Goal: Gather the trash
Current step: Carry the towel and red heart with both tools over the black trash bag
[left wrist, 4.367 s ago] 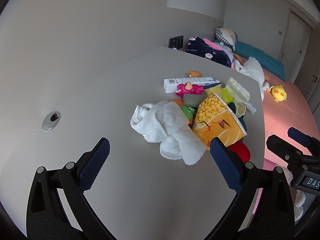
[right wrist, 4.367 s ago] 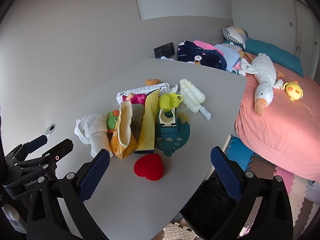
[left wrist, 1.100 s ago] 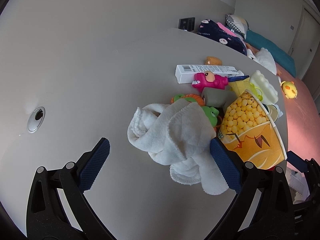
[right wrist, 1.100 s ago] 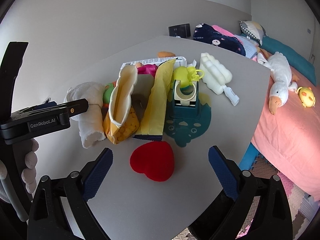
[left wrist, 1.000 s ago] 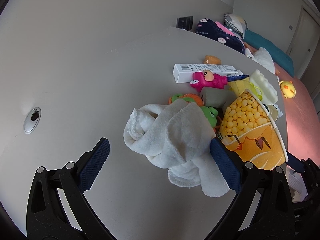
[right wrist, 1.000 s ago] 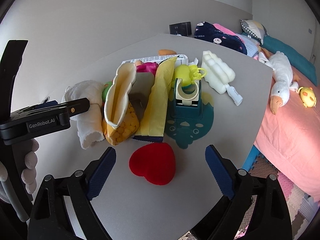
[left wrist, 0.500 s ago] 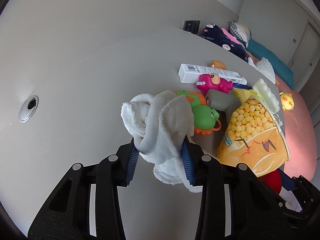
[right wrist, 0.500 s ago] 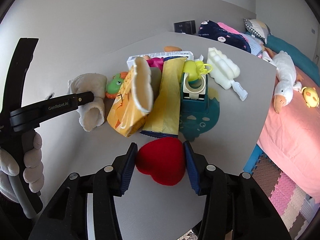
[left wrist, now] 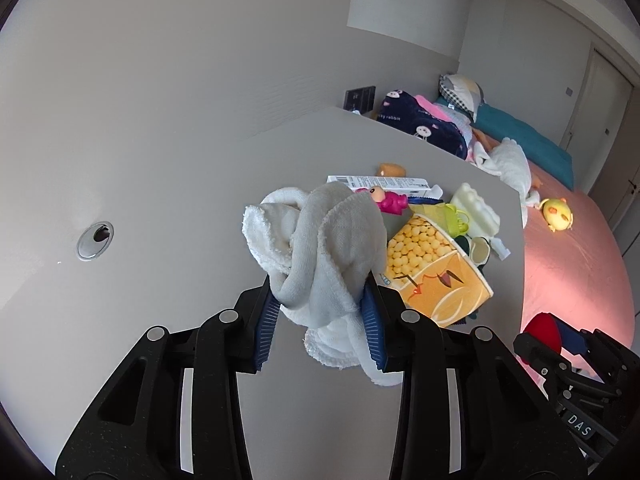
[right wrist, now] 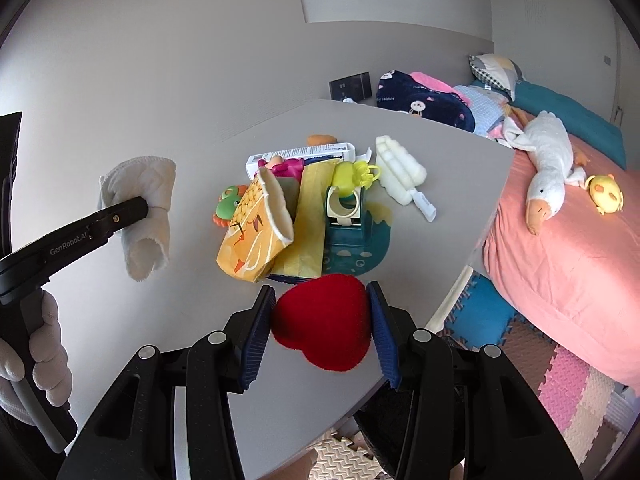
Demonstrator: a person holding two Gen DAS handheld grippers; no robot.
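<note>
Trash: white cloth (left wrist: 320,256) clamped in my L gripper (left wrist: 320,316) | red heart (right wrist: 322,332) clamped in R gripper (right wrist: 322,328) | step: both lifted, I reckon | next: need a bin, none seen.

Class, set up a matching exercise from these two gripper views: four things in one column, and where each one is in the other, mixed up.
Things:
1. white cloth
2. red heart
3. toy goose
4. popcorn bag

Places:
A. on the pink bed
B. held by the right gripper
C. on the table
D. held by the left gripper

Pairs: 1-D, 2-B, 3-A, 4-C
</note>
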